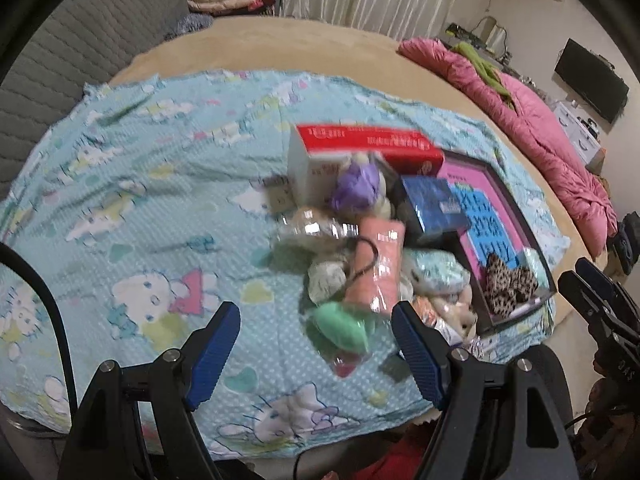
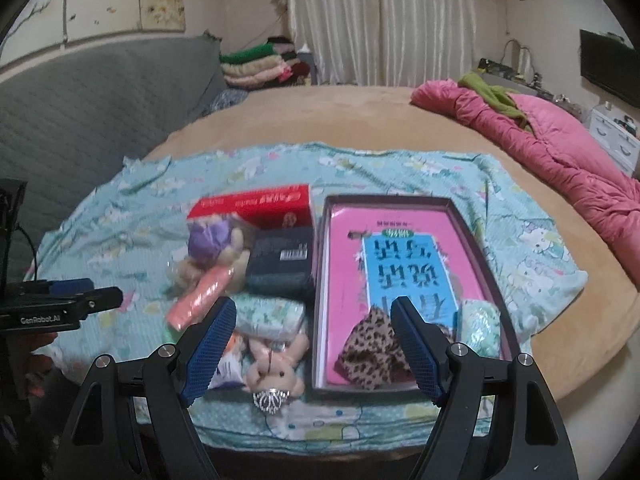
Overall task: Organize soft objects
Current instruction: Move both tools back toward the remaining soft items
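Inside, the tray (image 2: 404, 204) holds a leopard scrunchie (image 2: 370, 354) and a wrapped pack (image 2: 480, 326); both tongs (image 1: 316, 354) (image 2: 312, 350) gape empty.

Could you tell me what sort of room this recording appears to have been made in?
Most likely a bedroom at home: the work surface is a bed with a padded grey headboard, a crumpled pink duvet lies on it, and folded blankets are stacked by the curtains.

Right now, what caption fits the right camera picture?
Open right gripper hovers over a bunny beside a tray holding leopard cloth.
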Available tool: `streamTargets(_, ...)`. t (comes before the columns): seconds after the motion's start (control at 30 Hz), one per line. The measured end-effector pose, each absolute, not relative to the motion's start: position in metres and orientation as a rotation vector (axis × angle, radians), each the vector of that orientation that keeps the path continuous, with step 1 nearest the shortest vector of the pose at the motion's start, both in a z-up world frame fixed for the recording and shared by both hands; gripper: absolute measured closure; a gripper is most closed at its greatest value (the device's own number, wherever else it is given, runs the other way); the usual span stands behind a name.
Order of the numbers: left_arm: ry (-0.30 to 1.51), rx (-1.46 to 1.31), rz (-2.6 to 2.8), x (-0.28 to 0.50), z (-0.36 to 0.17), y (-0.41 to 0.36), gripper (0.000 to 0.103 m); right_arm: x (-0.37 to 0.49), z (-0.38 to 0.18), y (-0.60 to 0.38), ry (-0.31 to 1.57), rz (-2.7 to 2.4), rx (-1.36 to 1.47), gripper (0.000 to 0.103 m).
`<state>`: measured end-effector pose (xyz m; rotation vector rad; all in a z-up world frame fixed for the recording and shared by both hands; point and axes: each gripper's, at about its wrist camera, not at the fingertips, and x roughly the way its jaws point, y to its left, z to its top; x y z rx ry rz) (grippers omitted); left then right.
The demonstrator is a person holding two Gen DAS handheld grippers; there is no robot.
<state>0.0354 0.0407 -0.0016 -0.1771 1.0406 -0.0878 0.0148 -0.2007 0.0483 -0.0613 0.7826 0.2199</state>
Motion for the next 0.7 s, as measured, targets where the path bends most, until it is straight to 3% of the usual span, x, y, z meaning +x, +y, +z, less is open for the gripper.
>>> streamTargets(0.7,1.164,-0.131,-0.096,0.036,-0.052,0.019,0.025,0.005,-0.029,-0.137,1.038,0.345,-0.545,0.022)
